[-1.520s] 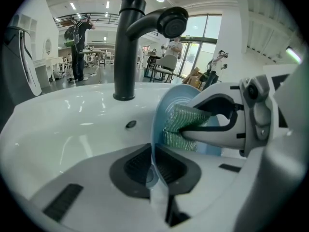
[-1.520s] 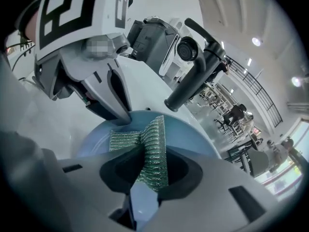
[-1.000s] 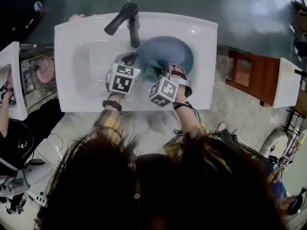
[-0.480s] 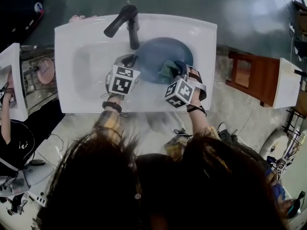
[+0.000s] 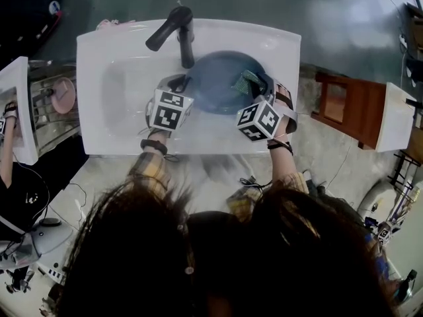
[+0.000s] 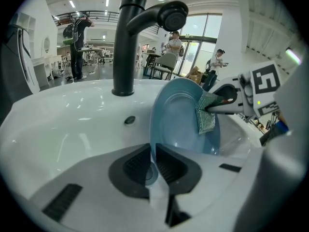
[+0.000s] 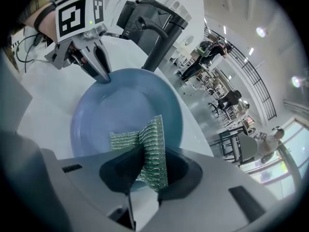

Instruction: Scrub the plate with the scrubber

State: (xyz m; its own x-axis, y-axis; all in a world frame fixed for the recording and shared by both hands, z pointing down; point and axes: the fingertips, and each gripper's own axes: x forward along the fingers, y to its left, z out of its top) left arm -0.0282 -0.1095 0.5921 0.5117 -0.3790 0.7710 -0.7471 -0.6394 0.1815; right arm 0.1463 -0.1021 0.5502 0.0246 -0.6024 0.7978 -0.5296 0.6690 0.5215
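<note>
A blue plate (image 5: 218, 78) stands tilted in the white sink (image 5: 112, 121), below the black faucet (image 5: 176, 26). My left gripper (image 5: 186, 85) is shut on the plate's left rim; in the left gripper view the rim (image 6: 155, 144) runs between its jaws. Over the plate's right side, my right gripper (image 5: 255, 85) is shut on a green mesh scrubber (image 5: 244, 82). In the right gripper view the scrubber (image 7: 147, 146) is folded between the jaws and lies against the plate (image 7: 116, 112). The left gripper view shows the scrubber (image 6: 206, 114) pressed on the plate's face.
The faucet spout (image 6: 145, 18) hangs just above the plate. The sink drain (image 6: 129, 120) lies left of the plate. A wooden stand (image 5: 347, 104) sits right of the sink, and a metal rack with a pink dish (image 5: 63, 95) to its left.
My right gripper has carried the scrubber across the plate, from its lower middle to its upper right side. The left gripper and plate have stayed put.
</note>
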